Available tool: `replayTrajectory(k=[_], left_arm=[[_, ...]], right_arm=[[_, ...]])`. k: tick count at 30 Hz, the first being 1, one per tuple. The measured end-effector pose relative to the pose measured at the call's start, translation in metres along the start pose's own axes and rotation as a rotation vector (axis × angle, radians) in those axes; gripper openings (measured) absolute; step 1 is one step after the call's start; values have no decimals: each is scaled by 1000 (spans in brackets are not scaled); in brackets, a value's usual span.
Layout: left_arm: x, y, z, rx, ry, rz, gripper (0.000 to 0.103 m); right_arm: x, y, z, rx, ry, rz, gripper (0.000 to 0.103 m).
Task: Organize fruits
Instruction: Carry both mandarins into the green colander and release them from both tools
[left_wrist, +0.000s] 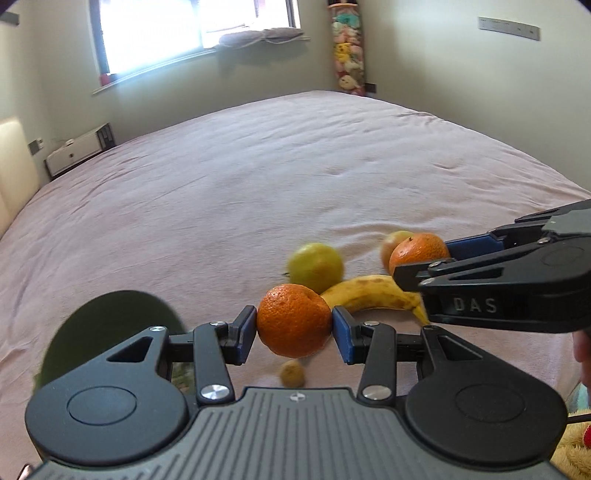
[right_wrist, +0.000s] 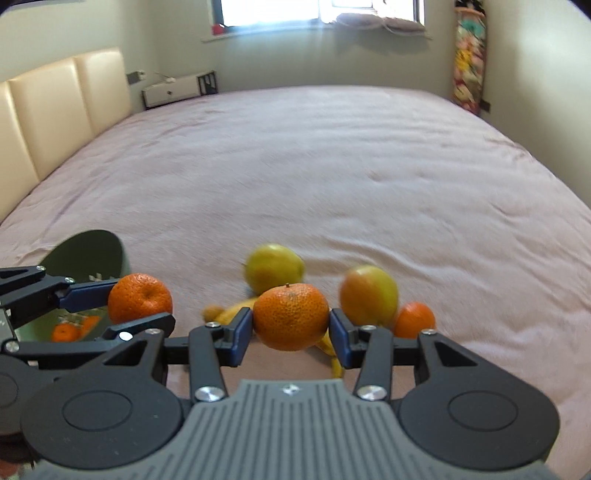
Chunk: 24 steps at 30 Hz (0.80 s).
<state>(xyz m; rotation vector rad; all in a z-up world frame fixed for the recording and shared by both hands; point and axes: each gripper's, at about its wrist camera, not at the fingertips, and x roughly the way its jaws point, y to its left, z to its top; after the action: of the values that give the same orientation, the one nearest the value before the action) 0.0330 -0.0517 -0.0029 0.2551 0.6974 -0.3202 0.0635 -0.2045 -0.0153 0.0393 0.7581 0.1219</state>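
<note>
My left gripper (left_wrist: 294, 325) is shut on a tangerine (left_wrist: 293, 320) and holds it above the pink bed; it also shows in the right wrist view (right_wrist: 142, 304) beside a green bowl (right_wrist: 92, 254). My right gripper (right_wrist: 291, 326) is shut on another tangerine (right_wrist: 291, 316); it shows in the left wrist view (left_wrist: 419, 264) at the right. On the bed lie a green apple (left_wrist: 316, 266), a banana (left_wrist: 373, 293), a red-yellow apple (right_wrist: 368, 293), a third tangerine (right_wrist: 414, 319) and a small brown fruit (left_wrist: 291, 373). The bowl (left_wrist: 110, 332) sits at my left.
The pink bedsheet (left_wrist: 295, 177) spreads wide beyond the fruit. A cream headboard (right_wrist: 55, 110) stands at the left. A white bedside unit (right_wrist: 173, 90) and a column of plush toys (right_wrist: 469, 55) stand by the far walls.
</note>
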Motion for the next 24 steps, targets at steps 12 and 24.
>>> replayTrajectory(k=[12, 24], left_arm=[[-23, 52, 4, -92, -1, 111, 50], [-26, 120, -7, -294, 36, 240, 50]], right_arm=[[-21, 52, 21, -148, -104, 121, 43], [-4, 120, 25, -353, -90, 245, 43]])
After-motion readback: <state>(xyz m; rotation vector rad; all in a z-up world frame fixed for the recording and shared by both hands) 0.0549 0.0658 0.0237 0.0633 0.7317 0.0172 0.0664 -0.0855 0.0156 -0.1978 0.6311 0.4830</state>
